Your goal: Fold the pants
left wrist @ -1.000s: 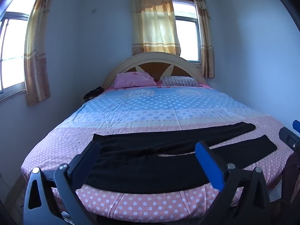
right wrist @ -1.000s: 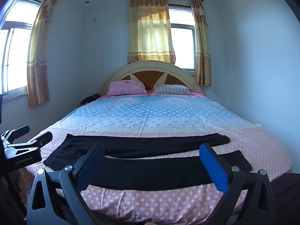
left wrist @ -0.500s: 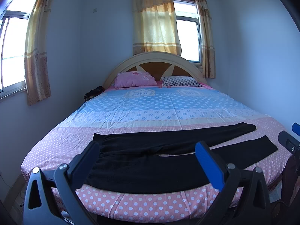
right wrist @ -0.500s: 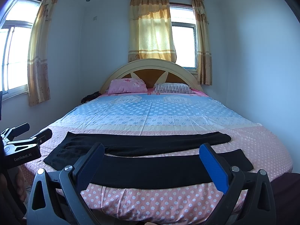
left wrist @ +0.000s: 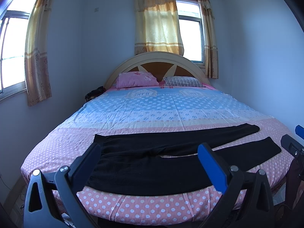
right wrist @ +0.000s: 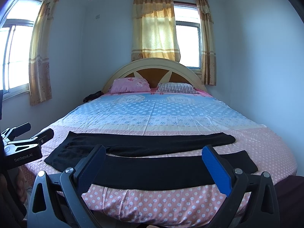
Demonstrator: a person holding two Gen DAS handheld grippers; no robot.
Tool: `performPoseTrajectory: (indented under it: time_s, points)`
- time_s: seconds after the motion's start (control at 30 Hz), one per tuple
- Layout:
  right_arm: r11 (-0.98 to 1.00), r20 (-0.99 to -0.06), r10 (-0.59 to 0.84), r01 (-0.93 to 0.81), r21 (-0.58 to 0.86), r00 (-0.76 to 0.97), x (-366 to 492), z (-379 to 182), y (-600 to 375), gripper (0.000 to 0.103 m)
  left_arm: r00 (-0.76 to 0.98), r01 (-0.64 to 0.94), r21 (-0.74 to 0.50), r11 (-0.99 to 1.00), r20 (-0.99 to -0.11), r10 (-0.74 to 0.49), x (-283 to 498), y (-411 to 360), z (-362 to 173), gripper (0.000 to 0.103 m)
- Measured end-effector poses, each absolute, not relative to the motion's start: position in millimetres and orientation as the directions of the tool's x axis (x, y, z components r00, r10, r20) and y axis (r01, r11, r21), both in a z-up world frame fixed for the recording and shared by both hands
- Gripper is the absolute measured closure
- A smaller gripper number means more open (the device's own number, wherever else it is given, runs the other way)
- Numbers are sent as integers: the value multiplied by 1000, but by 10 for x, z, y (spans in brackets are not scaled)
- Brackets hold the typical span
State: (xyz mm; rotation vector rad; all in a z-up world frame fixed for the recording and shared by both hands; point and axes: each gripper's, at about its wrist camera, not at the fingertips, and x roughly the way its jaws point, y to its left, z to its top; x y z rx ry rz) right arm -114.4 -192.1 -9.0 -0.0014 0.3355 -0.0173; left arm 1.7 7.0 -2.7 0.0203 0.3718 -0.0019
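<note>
At the foot of the bed (left wrist: 133,207), toward 6 o'clock, black pants (left wrist: 171,163) lie flat, legs stretching toward 3 o'clock. We hold our left gripper (left wrist: 148,163) and right gripper (right wrist: 153,167) above them, jaws wide apart, empty.

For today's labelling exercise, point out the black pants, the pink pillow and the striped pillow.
Black pants (left wrist: 148,172): left wrist view, near leg by the waist.
Pink pillow (left wrist: 135,78): left wrist view, its middle.
Striped pillow (right wrist: 176,88): right wrist view, its middle.

Black pants (left wrist: 152,171) lie on a bed sheet (left wrist: 152,106) of pink with white dots, then blue; pink pillow (left wrist: 136,79), striped pillow (left wrist: 182,81), yellow curtains (left wrist: 157,22).
</note>
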Motion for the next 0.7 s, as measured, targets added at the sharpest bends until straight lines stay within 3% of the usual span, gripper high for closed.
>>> performPoseTrajectory:
  time_s: [0.53,0.7]
  points:
    - [1000,-348,7,-13,-16,938,-1095,-167,-1894,1,916,8,-4,1000,-402,-9,53,47,-116,0]
    - [995,-367,96,-102,4,925,-1027,-256,-1913,1,881,25,-53,998,-471,-47,150,72,-196,0]
